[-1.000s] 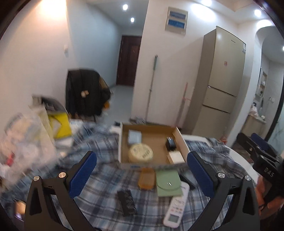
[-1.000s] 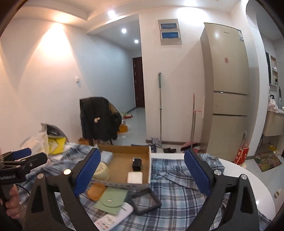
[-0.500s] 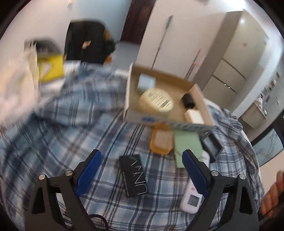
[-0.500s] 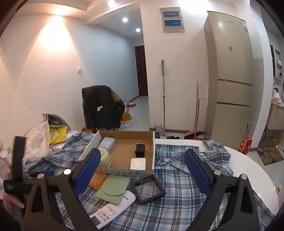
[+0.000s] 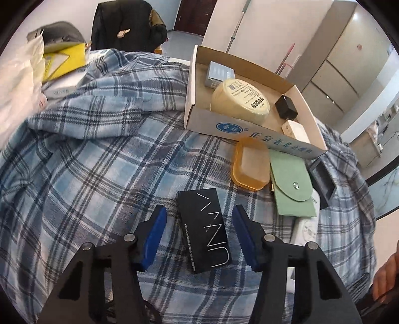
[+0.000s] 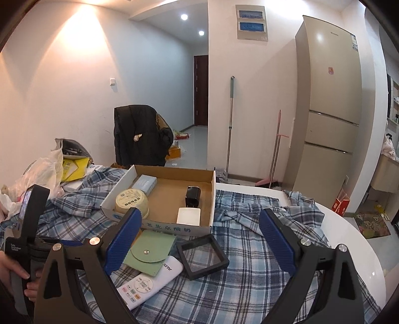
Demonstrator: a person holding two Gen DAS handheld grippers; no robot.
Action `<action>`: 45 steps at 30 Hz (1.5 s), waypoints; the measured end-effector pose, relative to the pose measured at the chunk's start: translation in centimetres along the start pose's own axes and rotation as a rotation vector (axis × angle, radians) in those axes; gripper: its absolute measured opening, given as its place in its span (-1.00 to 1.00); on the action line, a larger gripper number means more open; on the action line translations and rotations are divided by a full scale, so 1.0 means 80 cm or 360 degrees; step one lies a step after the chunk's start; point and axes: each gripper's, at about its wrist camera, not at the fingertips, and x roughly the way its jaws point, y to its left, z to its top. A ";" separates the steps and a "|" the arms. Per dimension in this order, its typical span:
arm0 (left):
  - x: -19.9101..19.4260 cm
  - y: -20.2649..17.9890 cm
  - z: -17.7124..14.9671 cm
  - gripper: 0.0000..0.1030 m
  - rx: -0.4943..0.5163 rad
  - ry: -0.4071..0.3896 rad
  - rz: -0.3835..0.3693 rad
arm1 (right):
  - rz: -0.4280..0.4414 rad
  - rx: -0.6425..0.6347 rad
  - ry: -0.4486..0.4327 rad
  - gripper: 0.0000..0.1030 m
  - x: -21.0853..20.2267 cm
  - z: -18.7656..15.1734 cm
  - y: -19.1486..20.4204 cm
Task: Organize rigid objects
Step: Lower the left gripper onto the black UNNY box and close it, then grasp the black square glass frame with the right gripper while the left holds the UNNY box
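Left tongs point(image 5: 199, 233) straddle black box point(image 5: 203, 230), gaps both sides; right tongs point(image 6: 199, 243) spread, clear.

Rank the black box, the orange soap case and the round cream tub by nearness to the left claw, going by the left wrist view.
1. black box, between the open left claw's fingers.
2. orange soap case, ahead, slightly right.
3. round cream tub, farthest, inside the cardboard box.

White walls surround a tall beige refrigerator point(image 6: 329, 109); left of it a mop point(image 6: 230, 124) leans, then a hallway with a dark door point(image 6: 201, 91) under ceiling spotlights point(image 6: 184, 17).
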 end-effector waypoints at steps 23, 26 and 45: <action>0.010 -0.053 -0.017 -0.31 0.0443 -0.0067 0.0208 | -0.0013 0.0049 0.0072 0.84 0.011 -0.004 -0.012; 0.009 -0.050 -0.017 -0.31 0.0431 -0.0073 0.0184 | -0.0014 0.0061 0.0079 0.84 0.013 -0.004 -0.015; -0.076 -0.066 -0.024 -0.31 0.0471 -0.0637 -0.0029 | 0.0011 -0.0127 0.0192 0.71 0.040 0.011 -0.023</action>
